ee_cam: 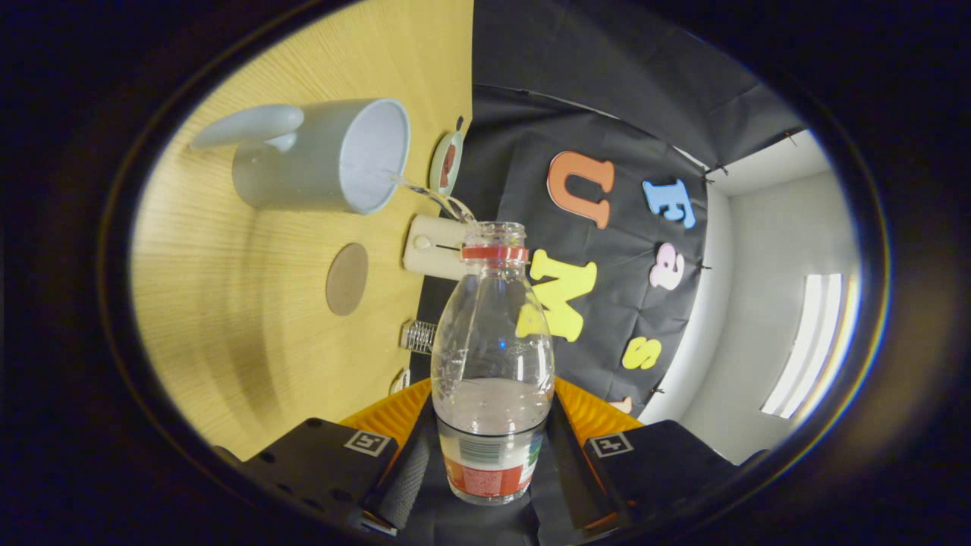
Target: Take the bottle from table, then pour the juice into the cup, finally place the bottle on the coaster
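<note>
A: What are the tongs [491, 455] at?
B: Clamped on the bottle [493, 356] — both fingers press its lower body, one on each side, at the label band.

A: And what is in the bottle?
B: Clear plastic, rounded shoulders, a red ring under an open neck. Most of it is empty; a pale liquid sits low, near the fingers. It is tipped over, mouth toward the cup [322, 155].

A: Is anything coming out?
B: Yes — a thin clear stream [432, 196] runs from the mouth to the cup's rim.

A: The cup?
B: Pale grey-blue, smooth, a thick handle, white inside. It stands on the light wood-grain table [243, 303], beyond the bottle's mouth.

A: The coaster?
B: A flat brown disc [347, 278] on the table, apart from the cup and nearer the fingers.

A: Anything else?
B: A cream box-like thing [432, 246] behind the bottle's neck, a small round dish [446, 161] beside the cup, and a small ribbed glass [419, 336] at the table's edge.
</note>
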`<move>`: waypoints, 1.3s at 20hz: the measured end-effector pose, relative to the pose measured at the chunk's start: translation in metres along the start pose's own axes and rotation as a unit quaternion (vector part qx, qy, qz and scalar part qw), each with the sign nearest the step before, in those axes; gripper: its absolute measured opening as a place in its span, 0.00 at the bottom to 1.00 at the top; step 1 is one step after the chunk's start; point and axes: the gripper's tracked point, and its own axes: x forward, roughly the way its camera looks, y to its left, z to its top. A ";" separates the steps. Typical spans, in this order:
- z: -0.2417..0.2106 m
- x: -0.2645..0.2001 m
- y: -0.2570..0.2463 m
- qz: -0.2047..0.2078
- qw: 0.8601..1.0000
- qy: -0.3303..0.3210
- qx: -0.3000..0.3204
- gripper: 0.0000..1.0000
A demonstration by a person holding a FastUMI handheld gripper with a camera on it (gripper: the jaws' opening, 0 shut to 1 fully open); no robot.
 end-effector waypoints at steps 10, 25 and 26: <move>0.005 -0.002 -0.004 -0.003 1.000 -0.003 -0.003 0.80; 0.012 -0.005 -0.009 -0.016 0.999 -0.002 -0.045 0.80; 0.013 -0.005 -0.009 -0.018 0.999 -0.003 -0.050 0.80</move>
